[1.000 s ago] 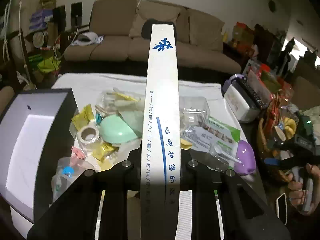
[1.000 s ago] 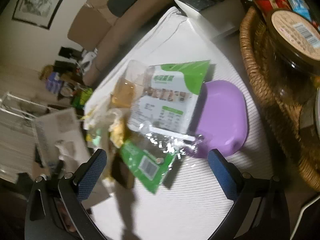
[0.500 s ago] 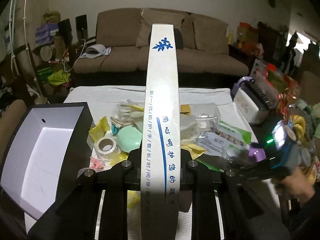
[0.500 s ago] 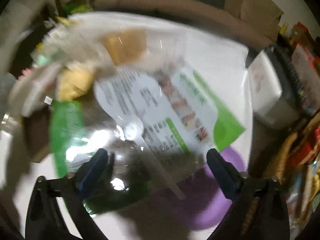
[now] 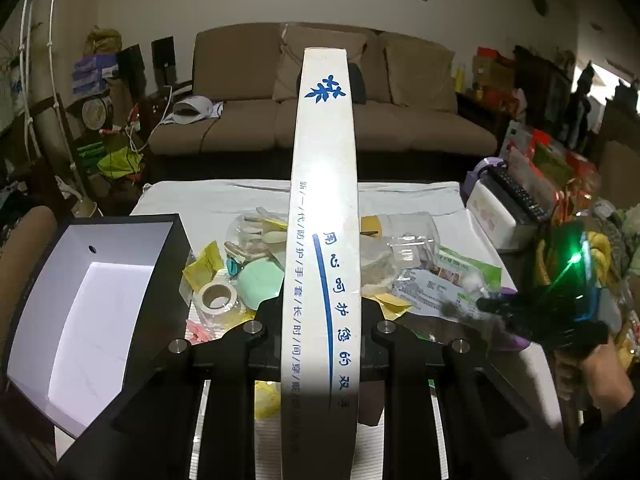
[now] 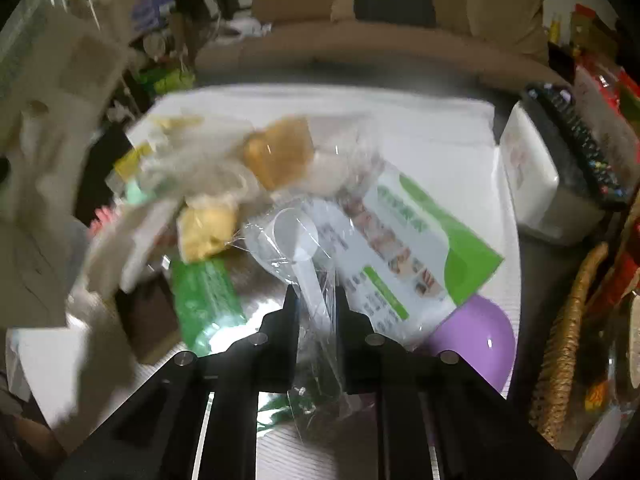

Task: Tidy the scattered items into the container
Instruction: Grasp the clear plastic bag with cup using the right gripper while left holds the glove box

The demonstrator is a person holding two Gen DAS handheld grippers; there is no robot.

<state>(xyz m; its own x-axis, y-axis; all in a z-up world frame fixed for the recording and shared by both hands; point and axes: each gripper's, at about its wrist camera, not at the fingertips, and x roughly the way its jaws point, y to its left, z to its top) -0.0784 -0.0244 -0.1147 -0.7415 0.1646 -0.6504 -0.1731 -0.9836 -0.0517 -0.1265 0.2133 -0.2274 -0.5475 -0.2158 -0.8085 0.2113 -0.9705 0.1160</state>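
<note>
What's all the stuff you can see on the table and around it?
long white box with blue print: 1, white, clamped in the left gripper
open black box with white inside: 1, black and white, table's left edge
roll of clear tape: 1, beige core, beside the black box
mint-green oval case: 1, green, middle of the pile
white plastic scoop in a clear bag: 1, white, in the right gripper
green-and-white packet: 1, right of the scoop
purple oval case: 1, purple, under the packet
brown sofa: 1, behind the table
left gripper: shut
right gripper: shut
</note>
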